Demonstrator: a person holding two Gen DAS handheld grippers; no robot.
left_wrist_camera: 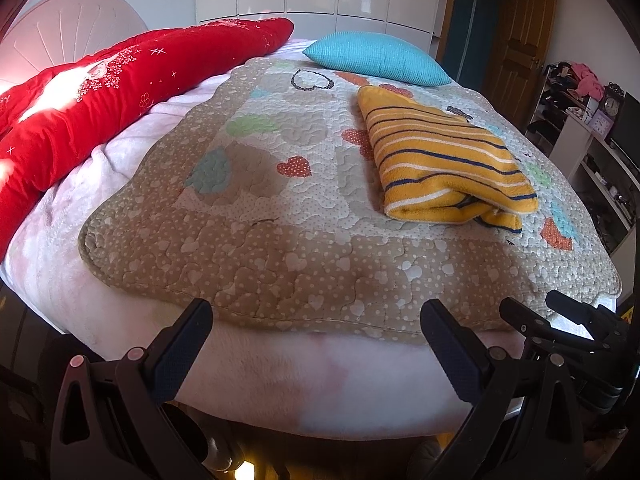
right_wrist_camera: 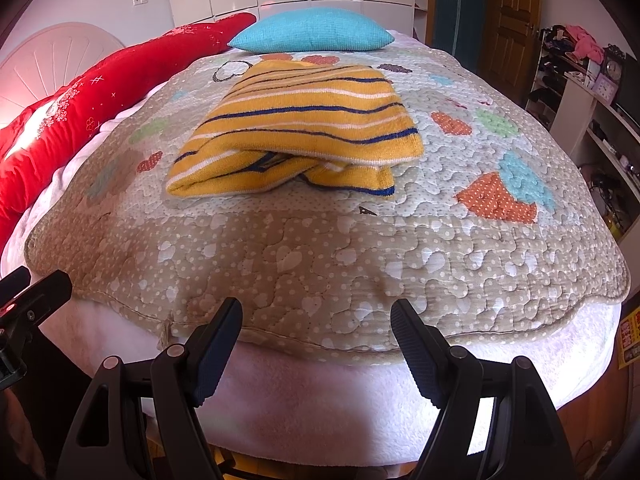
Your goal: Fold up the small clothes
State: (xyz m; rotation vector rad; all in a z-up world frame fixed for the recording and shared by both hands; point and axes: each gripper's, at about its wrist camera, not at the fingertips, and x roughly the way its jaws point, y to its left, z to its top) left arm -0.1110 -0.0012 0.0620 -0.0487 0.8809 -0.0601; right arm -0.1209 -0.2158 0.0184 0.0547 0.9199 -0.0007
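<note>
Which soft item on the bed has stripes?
The folded yellow garment on the quilt; the blue pillow and red duvet are unstriped.

Folded garment (right_wrist_camera: 296, 128) lies on quilt (right_wrist_camera: 320, 256), centre. Pillow (right_wrist_camera: 312, 36) behind it at 12 o'clock. Duvet (right_wrist_camera: 80, 104) along quilt's edge, 10 o'clock. Shelves (right_wrist_camera: 592, 92) at 2 o'clock, well apart.

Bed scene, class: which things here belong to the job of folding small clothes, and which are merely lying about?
Belongs to the job:
- yellow striped garment, lying folded on the quilt
- left gripper, open, empty
- right gripper, open, empty
- heart-patterned quilt, the work surface

Just lying about:
- blue pillow
- red duvet
- clock on the shelves
</note>
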